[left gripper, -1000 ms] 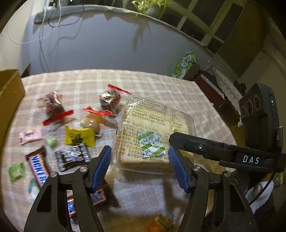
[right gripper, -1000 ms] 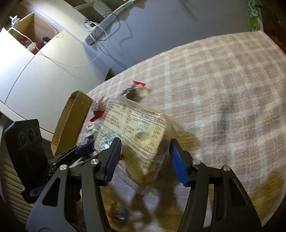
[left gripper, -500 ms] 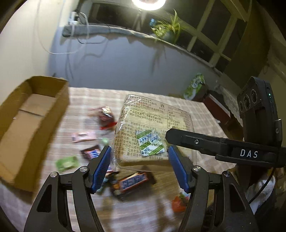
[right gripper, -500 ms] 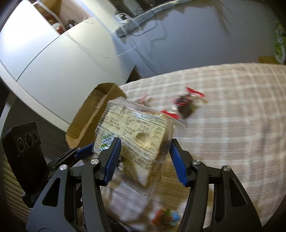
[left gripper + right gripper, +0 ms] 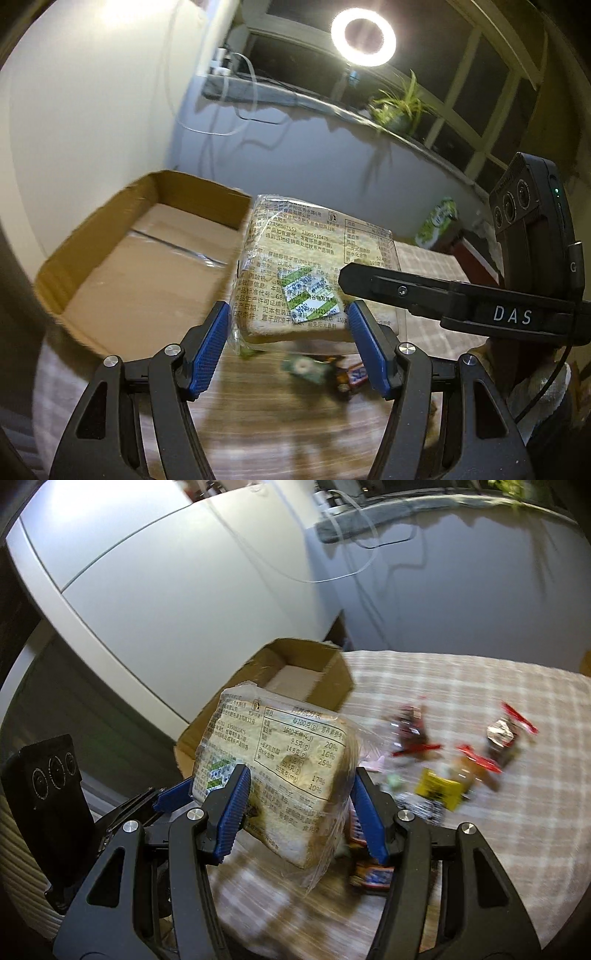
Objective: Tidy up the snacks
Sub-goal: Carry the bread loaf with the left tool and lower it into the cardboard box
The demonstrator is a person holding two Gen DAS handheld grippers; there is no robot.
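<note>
Bread pack (image 5: 310, 273), clear wrapper printed with a nutrition table, lifted off the surface (image 5: 517, 812) and clamped from both sides. Left claw (image 5: 286, 343) closed on the near end of the pack, blue pads (image 5: 207, 350) pressing the wrapper at each edge. Right claw (image 5: 299, 808) likewise closed on the pack, gripping it crosswise to the left; one right finger (image 5: 406, 291) seen in the left wrist view lying across the pack's right edge, and the left claw's blue pad visible at the lower left of the pack in the right wrist view. Pack tilted, label side up, loose wrapper hanging below the right claw.

Open cardboard box (image 5: 140, 258) at the left end of the surface, just beyond and left of the pack; flaps up, taped bottom visible. Pack held near the box's right wall, partly overlapping it in both views; whether above the opening cannot be told.

Small snacks scattered on the checked cloth: yellow packet (image 5: 437, 788), red-ended wrappers (image 5: 502, 731), chocolate bar (image 5: 371, 875) below the pack; blurred.

Ring light (image 5: 364, 37) and plant (image 5: 400, 107) on the window ledge behind.
</note>
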